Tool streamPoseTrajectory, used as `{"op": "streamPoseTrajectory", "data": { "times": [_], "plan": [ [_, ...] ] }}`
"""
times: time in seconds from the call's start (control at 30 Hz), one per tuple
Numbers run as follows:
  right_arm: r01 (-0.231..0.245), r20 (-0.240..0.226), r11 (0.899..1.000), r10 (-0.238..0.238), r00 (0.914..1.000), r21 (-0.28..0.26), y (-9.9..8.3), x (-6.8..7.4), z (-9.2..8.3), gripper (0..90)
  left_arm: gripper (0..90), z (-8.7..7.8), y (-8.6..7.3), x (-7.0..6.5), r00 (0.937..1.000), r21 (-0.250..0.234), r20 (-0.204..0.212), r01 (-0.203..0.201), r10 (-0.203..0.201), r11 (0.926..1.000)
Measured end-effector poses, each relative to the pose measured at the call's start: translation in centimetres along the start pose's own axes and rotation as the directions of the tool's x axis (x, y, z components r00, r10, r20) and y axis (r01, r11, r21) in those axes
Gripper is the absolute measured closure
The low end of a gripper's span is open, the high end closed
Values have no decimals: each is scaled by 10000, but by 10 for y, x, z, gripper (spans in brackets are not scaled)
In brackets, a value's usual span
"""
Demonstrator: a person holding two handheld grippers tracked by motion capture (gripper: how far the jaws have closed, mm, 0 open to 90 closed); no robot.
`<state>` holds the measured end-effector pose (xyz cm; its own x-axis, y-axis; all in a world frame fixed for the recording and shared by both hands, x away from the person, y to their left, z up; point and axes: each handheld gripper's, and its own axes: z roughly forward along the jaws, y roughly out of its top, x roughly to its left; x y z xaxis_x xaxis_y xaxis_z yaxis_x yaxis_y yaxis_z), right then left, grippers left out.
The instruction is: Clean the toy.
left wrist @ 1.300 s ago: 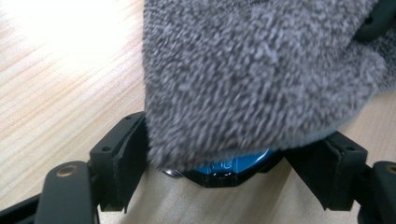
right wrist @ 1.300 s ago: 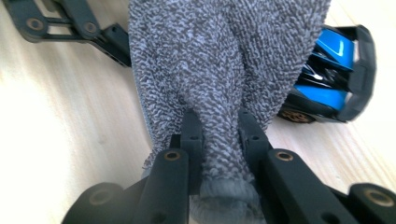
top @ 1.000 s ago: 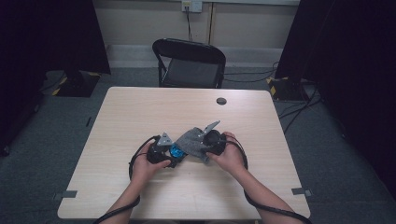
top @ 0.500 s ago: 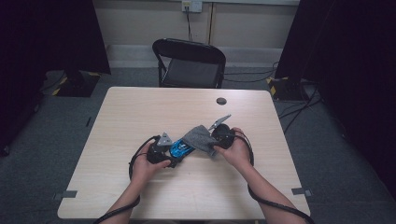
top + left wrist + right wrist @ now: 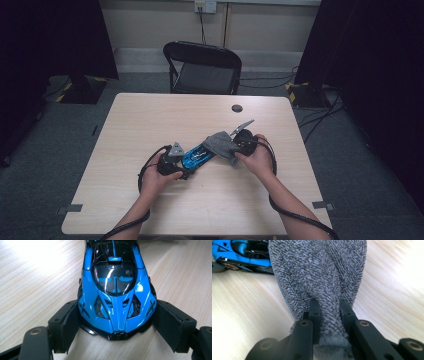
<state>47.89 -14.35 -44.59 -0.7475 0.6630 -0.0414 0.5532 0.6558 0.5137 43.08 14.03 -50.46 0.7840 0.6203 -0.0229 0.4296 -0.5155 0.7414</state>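
Note:
A glossy blue and black toy car point(image 5: 196, 156) lies on the light wooden table point(image 5: 150, 120), near its middle. My left gripper point(image 5: 185, 165) grips the car's nose; in the left gripper view both pads point(image 5: 71, 322) press the sides of the car point(image 5: 116, 290), so this gripper point(image 5: 115, 308) is shut on it. A grey knitted cloth point(image 5: 221, 143) lies over the car's far end. My right gripper point(image 5: 234, 148) is shut on a bunched fold of that cloth point(image 5: 317, 272), pinched between its jaws point(image 5: 329, 305). The car point(image 5: 242, 252) peeks out at the cloth's upper left.
A small black round object point(image 5: 237, 108) sits on the table toward its far edge. A black folding chair point(image 5: 202, 67) stands behind the table. Cables loop from both grippers around the person's wrists.
The right gripper has slid the cloth to the right and away along the car, baring more of the blue body. The left gripper and the car stayed put.

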Motion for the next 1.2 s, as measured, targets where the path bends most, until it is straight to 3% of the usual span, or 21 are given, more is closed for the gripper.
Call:
{"op": "streamPoseTrajectory", "data": {
  "times": [0.37,0.6,0.7,0.93,1.03,1.1,1.2],
  "plan": [
    [-506,185,9987,507,9985,-51,-12,-15,-3,765,229,0,0,0,10000,0,-11,12,-12,10000],
    [-959,352,9952,965,9947,-166,-30,-27,-11,765,229,0,0,0,10000,8,-33,33,-33,10000],
    [-936,429,9950,950,9946,-343,-38,-29,-19,764,229,0,0,-1,9999,16,-110,125,-125,9999],
    [-820,215,9935,839,9962,-787,-60,-20,-35,764,227,-2,0,-3,9989,92,-165,448,-447,9990],
    [-460,525,9956,504,9973,-811,-68,-13,-39,763,231,-9,1,-2,9992,118,-236,323,-321,9994],
    [-638,154,9930,657,9977,-995,-75,-10,-39,763,232,-16,4,-3,9994,5,-240,254,-254,9997],
    [-672,-11,9915,675,9977,-1117,-83,-6,-40,763,229,-32,13,-5,9993,-480,-317,176,-192,9987]
  ]
}}
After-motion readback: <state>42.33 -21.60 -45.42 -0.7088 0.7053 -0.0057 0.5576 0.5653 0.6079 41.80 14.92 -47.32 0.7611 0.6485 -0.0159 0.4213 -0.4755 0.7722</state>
